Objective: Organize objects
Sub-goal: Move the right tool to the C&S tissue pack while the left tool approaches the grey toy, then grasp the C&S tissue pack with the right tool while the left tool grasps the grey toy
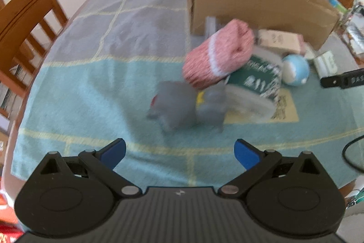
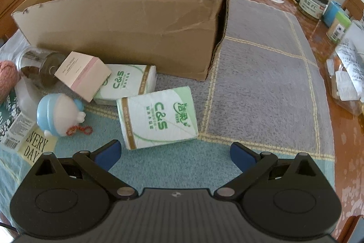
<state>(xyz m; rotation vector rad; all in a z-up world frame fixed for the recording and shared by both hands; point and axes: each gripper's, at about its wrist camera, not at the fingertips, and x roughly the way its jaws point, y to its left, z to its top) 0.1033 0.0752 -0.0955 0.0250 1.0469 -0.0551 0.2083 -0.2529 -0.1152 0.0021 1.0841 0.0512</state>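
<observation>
one cardboard box [image 2: 127, 35] stands on the bench's checked cloth [image 2: 261, 88]. just before it lie two c&s tissue packs [image 2: 159, 116], one pink carton [image 2: 83, 75], one blue-white ball toy [image 2: 58, 117]. left claw [image 1: 179, 153] and right claw [image 2: 175, 152] both gape wide, empty.

Ahead of the right jaws, a white rectangular tissue pack [image 2: 158, 117] is printed in green with a gold band. Left of it, a round plastic toy [image 2: 58, 116] is coloured pale blue and cream. A woven cloth [image 2: 261, 74] under both is blocked in grey and teal with yellow lines. Ahead of the left jaws, a rolled knit sock [image 1: 218, 52] is flecked pink with a white stripe.
</observation>
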